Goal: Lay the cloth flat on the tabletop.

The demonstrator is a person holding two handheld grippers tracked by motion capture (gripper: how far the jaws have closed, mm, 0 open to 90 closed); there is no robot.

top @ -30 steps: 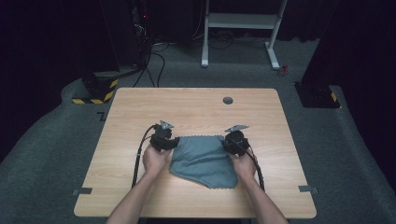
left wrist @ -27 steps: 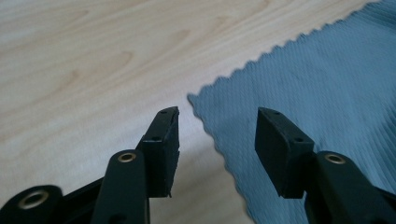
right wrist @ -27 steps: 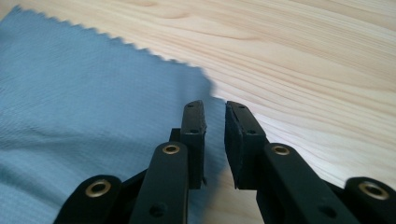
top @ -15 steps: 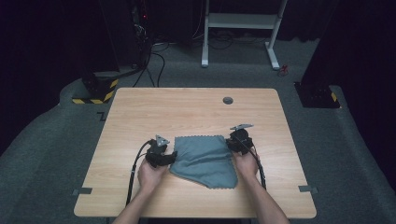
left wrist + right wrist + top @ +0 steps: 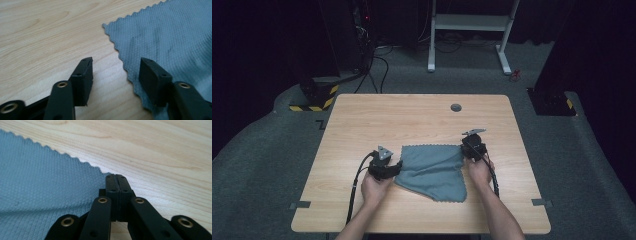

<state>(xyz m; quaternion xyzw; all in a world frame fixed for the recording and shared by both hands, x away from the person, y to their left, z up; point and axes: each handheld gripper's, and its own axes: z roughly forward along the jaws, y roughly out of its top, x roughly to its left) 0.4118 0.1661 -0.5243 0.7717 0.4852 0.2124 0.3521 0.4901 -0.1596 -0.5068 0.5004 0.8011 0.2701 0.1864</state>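
My right gripper (image 5: 115, 178) is clamped on the grey cloth's (image 5: 432, 167) far right corner; my left gripper (image 5: 115, 68), jaws apart, straddles the left edge, ungrasped.

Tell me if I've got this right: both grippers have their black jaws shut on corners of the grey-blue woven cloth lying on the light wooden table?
Not quite. The right gripper is shut on a corner of the grey-blue woven cloth, but the left gripper view shows the left gripper open, its jaws straddling the cloth's edge on the light wooden table.
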